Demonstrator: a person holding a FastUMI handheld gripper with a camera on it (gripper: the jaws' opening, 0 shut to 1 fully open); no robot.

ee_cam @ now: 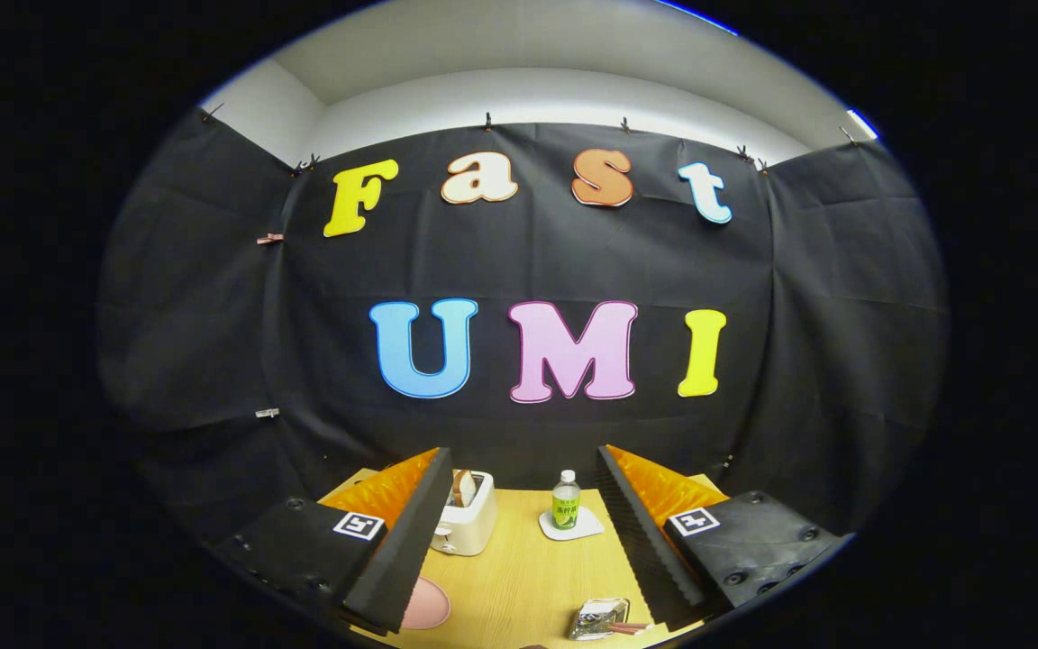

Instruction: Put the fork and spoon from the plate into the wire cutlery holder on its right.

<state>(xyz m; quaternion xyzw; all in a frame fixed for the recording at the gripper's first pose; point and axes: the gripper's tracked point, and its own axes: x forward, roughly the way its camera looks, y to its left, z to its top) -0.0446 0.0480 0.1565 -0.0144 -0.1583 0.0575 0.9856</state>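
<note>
I hold the gripper (pixel 519 532) high with its fingers spread wide and empty, the pink plate (pixel 427 604) at seven o'clock and the wire holder (pixel 598 618) at five o'clock, so I judge I must lower slowly before any grasp.

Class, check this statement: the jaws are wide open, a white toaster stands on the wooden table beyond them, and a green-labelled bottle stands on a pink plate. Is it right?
Not quite. In the gripper view, the bottle stands on a white coaster, not the pink plate, which lies nearer the gripper. The open jaws, toaster and table are right.
</note>
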